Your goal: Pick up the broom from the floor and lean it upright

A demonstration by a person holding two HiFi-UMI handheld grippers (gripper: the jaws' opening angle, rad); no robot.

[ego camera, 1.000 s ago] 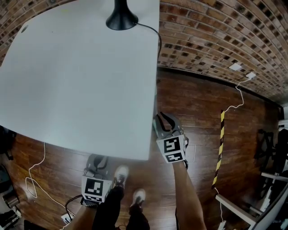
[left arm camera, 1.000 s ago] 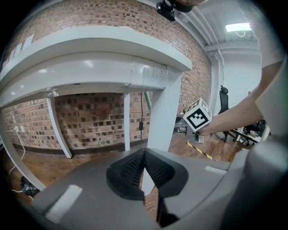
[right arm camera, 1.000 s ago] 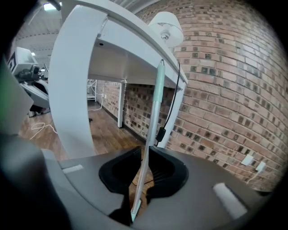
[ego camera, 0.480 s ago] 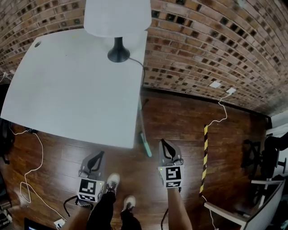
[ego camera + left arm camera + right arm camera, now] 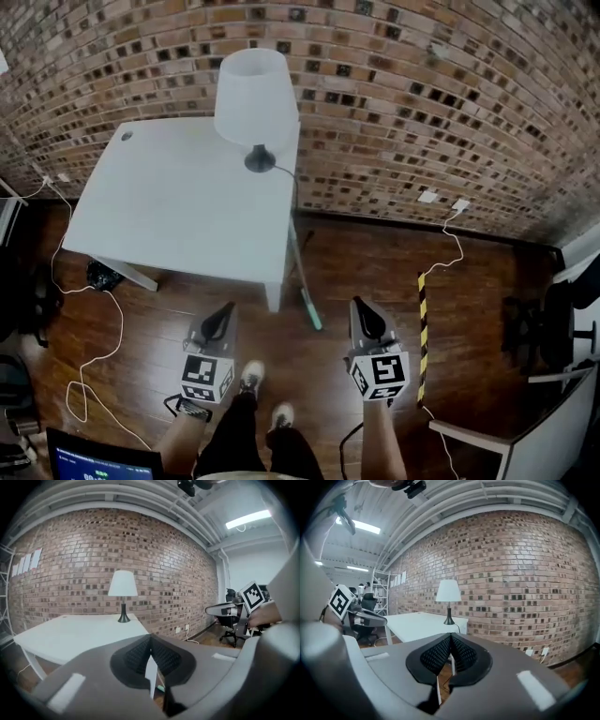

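The broom (image 5: pixel 302 281) stands tilted against the right front corner of the white table (image 5: pixel 178 206), with its thin handle up at the table edge and its teal head (image 5: pixel 312 317) on the wooden floor. My left gripper (image 5: pixel 225 310) is held in the air to the broom's left, shut and empty. My right gripper (image 5: pixel 359 306) hovers to the broom's right, also shut and empty. In the left gripper view the left gripper (image 5: pixel 150 652) has its pads together, as does the right gripper (image 5: pixel 451 649) in the right gripper view. Neither gripper touches the broom.
A white lamp (image 5: pixel 253 103) stands at the table's back corner by the brick wall (image 5: pixel 422 84). A yellow-black strip (image 5: pixel 421 323) lies on the floor at right. White cables (image 5: pixel 94 356) trail at left. An office chair (image 5: pixel 539 328) and another desk's edge (image 5: pixel 487 441) are at far right.
Both grippers have risen from near the floor and drawn back from the table. The right gripper's jaws have shut, empty. The view has lifted, and the broom now shows leaning on the table.
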